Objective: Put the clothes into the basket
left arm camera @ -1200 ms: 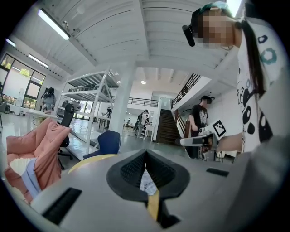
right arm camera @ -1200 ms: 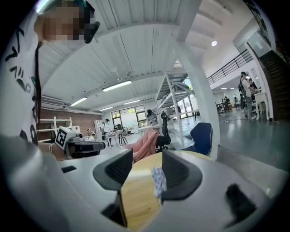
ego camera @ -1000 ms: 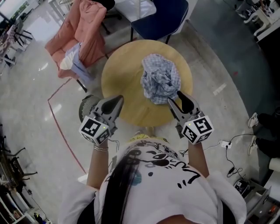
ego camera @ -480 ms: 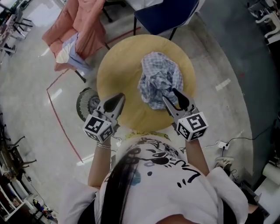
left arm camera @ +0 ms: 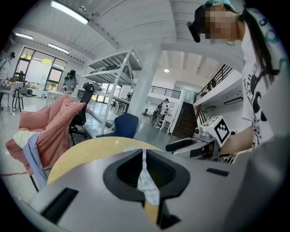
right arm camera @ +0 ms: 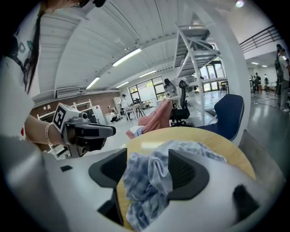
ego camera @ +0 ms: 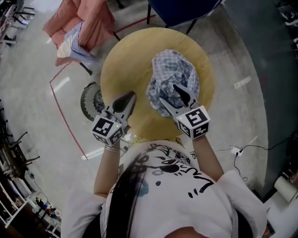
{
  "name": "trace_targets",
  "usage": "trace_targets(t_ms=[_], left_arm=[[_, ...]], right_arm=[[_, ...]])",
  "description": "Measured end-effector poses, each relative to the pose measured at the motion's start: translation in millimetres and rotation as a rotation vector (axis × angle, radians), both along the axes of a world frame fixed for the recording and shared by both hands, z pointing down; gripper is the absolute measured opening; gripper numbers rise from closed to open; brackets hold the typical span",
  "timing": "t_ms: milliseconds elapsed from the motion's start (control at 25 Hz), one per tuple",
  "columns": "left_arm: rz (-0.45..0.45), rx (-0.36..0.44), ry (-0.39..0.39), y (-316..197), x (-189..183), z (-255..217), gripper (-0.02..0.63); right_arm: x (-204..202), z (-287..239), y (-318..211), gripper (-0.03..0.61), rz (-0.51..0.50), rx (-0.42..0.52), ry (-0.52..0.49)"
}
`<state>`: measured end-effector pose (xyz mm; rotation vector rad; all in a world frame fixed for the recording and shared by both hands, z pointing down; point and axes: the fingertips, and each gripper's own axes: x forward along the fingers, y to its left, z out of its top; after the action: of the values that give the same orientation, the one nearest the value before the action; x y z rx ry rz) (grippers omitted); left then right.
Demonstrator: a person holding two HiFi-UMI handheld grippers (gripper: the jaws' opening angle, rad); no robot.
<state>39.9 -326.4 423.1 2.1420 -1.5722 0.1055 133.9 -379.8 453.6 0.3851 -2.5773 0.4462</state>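
Observation:
A crumpled blue-and-white checked cloth (ego camera: 173, 74) lies on a round wooden table (ego camera: 130, 65). My right gripper (ego camera: 167, 93) is at the cloth's near edge. Its jaws have just been opening and now stand wide, one on each side of a fold of the cloth (right arm camera: 190, 147), without pressing it. In the right gripper view the right gripper (right arm camera: 147, 165) frames the fabric. My left gripper (ego camera: 129, 96) hovers over the table's near left rim, jaws together and nothing held. In its own view the left gripper (left arm camera: 144, 153) shows only a thin slit.
A chair draped with pink and pale clothes (ego camera: 86, 25) stands at the far left, and a blue chair (ego camera: 181, 8) stands behind the table. A round dark wire object (ego camera: 91, 100) sits on the floor by the table's left. Cables (ego camera: 235, 150) lie on the floor at the right.
Both grippers moved forward and down toward the table. The right gripper's jaws spread wider and now straddle the cloth's near edge. The left gripper stayed shut.

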Motion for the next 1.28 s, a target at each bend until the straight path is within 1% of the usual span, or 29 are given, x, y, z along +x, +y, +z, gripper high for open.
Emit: trace_targets(t_ms=[120,200,280,400,520,680,840,1120,1160,1200,1240,1280], left_arm=[[0.01,-0.021,-0.002,-5,5,9,0.015],[0.012,-0.032,-0.006,-9,7,14,0.015],[0.01,-0.04,-0.006,-13,9,22,0.015],[0.004,-0.056,-0.004,-14,12,29,0.015],[0.003,-0.074,-0.004,-12,11,33,0.015],[-0.002,-0.092,0.002,-11,12,40,0.015],[0.001,-0.097,0.012,-12,16,41,0.015],[-0.004,-0.102,0.02,-4,21,41,0.015],[-0.006,-0.103,0.02,-2,20,41,0.015],[-0.008,-0.104,0.02,1,20,41,0.015],[-0.01,-0.105,0.019,3,19,40,0.015],[-0.013,-0.104,0.019,5,18,39,0.015]], right_arm=[[-3,19,0,0.261,-0.032,0.014,0.051],[-3,37,-1,0.261,-0.057,0.058,0.115],[0,57,-4,0.261,-0.067,0.083,0.176],[11,83,-11,0.261,-0.044,0.061,0.234],[16,93,-18,0.261,-0.013,0.035,0.24],[16,107,-19,0.261,0.007,-0.018,0.224],[13,118,-20,0.261,0.012,-0.07,0.239],[4,123,-19,0.257,-0.015,-0.081,0.241],[4,123,-19,0.248,-0.02,-0.087,0.239],[5,122,-20,0.22,-0.023,-0.093,0.236],[5,120,-20,0.167,-0.027,-0.098,0.231],[6,118,-20,0.1,-0.034,-0.104,0.226]])
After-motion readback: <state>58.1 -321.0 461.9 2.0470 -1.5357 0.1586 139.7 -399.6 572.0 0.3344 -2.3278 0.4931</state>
